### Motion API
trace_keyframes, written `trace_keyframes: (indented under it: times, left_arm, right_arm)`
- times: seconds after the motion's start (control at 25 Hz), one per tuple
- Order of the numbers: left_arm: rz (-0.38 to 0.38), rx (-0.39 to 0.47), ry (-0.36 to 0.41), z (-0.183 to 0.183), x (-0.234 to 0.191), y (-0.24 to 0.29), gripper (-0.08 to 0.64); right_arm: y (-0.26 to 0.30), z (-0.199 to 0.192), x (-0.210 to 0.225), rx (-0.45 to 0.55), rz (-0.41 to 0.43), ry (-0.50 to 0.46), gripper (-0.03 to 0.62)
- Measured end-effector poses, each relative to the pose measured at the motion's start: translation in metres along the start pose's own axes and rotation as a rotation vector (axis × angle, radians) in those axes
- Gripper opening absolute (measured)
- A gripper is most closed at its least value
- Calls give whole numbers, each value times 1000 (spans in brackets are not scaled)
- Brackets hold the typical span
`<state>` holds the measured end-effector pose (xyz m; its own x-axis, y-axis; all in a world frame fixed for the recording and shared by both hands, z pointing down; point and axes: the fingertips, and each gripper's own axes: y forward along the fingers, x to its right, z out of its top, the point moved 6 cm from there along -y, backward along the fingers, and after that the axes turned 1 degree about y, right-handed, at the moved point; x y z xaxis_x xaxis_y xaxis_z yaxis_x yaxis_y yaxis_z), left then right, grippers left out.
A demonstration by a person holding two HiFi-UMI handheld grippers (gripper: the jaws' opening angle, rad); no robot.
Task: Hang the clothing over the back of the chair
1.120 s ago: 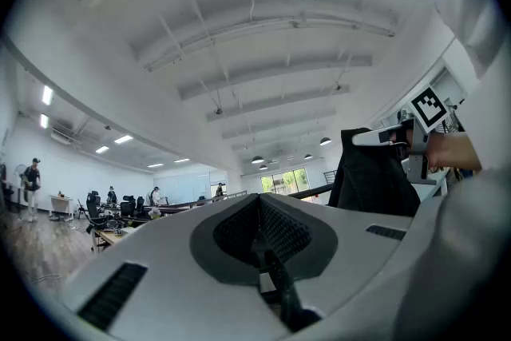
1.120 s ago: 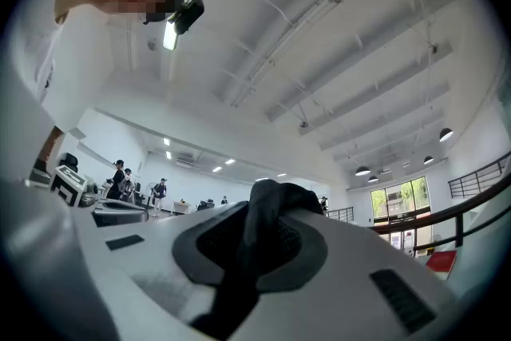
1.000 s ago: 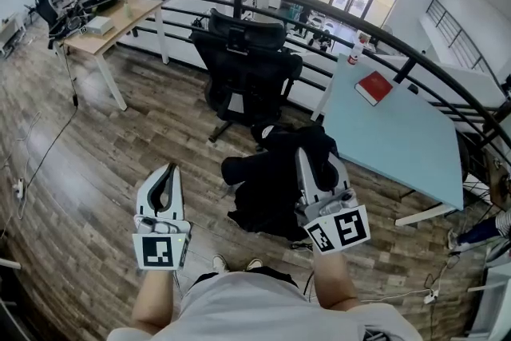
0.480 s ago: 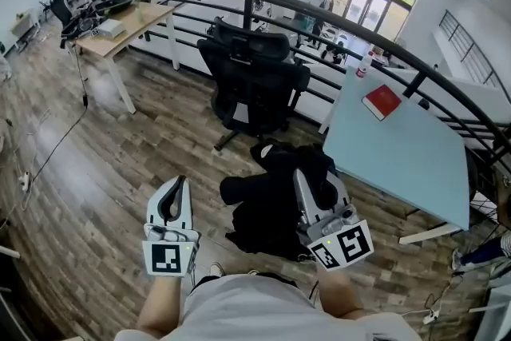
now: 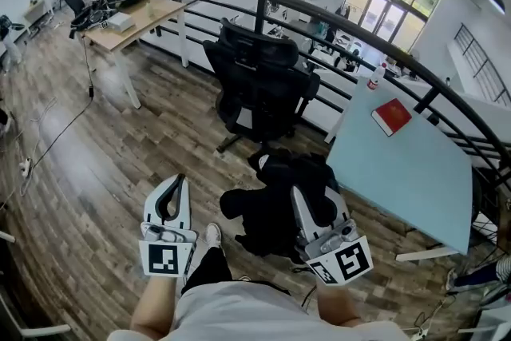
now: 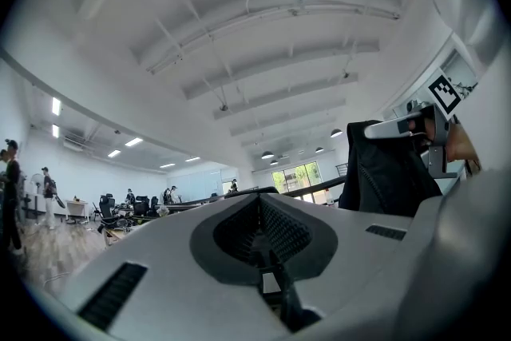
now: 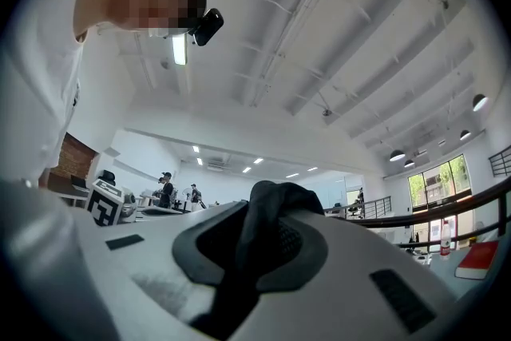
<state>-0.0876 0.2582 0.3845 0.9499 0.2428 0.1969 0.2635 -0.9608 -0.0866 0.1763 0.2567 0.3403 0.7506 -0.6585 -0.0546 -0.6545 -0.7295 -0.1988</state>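
Clothing point(image 5: 275, 200), a black garment, hangs bunched from the right gripper point(image 5: 318, 204), whose fingers are pinched narrow on a fold of it. The bulk droops above the wooden floor point(image 5: 104, 172), just ahead of the person's forward shoe point(image 5: 212, 234). The left gripper point(image 5: 170, 189) rides alongside with fingers together and nothing between them.

Straight ahead stands the black office chair point(image 5: 267, 84), apart from the garment, so this looks like the carry-in. To do it well, I'd raise the bundle above the top of the backrest before moving in. Then the free gripper can take a second edge, so the cloth spreads and weight falls on both sides. Drape it gently, since a chair of this kind may roll or swivel if nudged.

On the right, a pale blue table point(image 5: 407, 172) carries a red book point(image 5: 391, 116) and a small bottle point(image 5: 375, 76). A curved dark railing point(image 5: 335, 16) runs behind the chair, and a wooden table point(image 5: 132, 20) sits far left.
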Motion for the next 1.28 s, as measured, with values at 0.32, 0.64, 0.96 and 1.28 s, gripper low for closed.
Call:
trace_keyframes:
  times: [0.32,0.64,0.96,1.28]
  left_arm:
    - [-55,-25,-60,-49,-38,94,23]
    - [-126,-5,-103,-61,-102,213,23]
    - [-232,51,-121,-65,-132,294,23]
    - [-219,53,-109,-69,-134,334,23]
  right_arm:
    - [66,-32,47,-53,-43,34,44]
    - [149,-30,94,-90,-55,-6,44]
    - [219,-33,120,-101,-116,-31,44]
    - [272,-49,145,-142,-33,-27,44]
